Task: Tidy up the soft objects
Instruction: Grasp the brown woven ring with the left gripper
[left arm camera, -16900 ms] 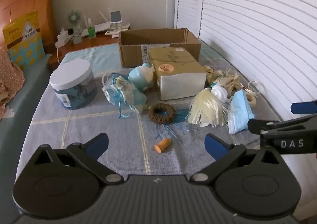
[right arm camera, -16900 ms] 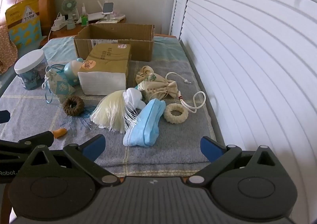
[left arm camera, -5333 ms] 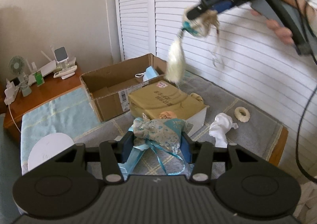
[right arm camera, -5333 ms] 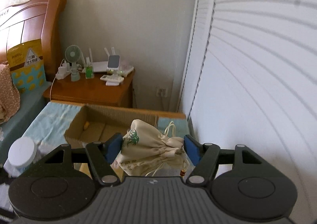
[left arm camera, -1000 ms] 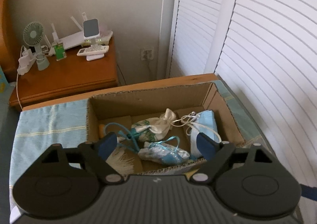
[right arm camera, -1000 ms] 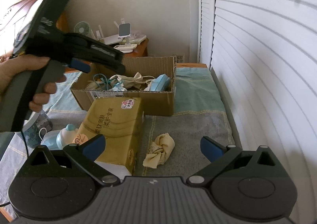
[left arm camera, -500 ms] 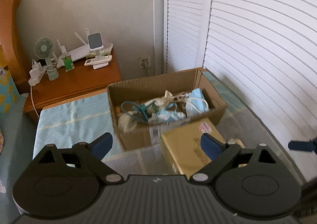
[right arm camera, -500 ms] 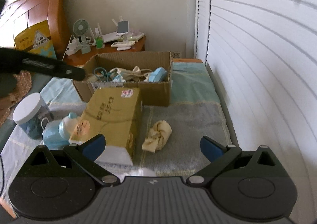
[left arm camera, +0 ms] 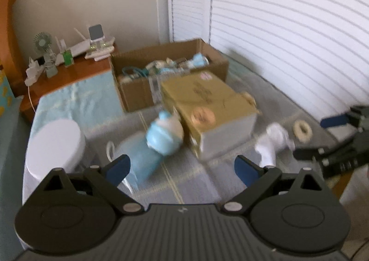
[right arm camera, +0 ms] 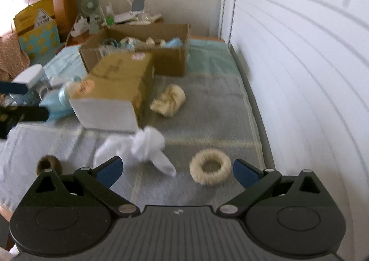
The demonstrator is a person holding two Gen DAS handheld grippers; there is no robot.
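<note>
Both views are motion-blurred. My left gripper (left arm camera: pixel 182 167) is open and empty above the grey cloth, near a blue and white soft toy (left arm camera: pixel 161 137). My right gripper (right arm camera: pixel 176 172) is open and empty, just above a white cloth bundle (right arm camera: pixel 143 145) and a cream fluffy ring (right arm camera: pixel 209 166). A cream knotted cloth (right arm camera: pixel 168 99) lies beyond them. The open cardboard box (right arm camera: pixel 170 60) at the back holds pouches and a blue mask; it also shows in the left wrist view (left arm camera: pixel 136 90). A brown ring (right arm camera: pixel 49 164) lies at the left.
A tan tissue pack (left arm camera: pixel 207 104) lies in front of the box. A white-lidded jar (left arm camera: pixel 54 143) stands at the left. White slatted doors (right arm camera: pixel 299 53) run along the right edge. A wooden nightstand (left arm camera: pixel 69 71) with small devices stands behind.
Both grippers have pulled back from the box and lowered toward the near end of the cloth. The white bundle and cream ring have come into the right wrist view.
</note>
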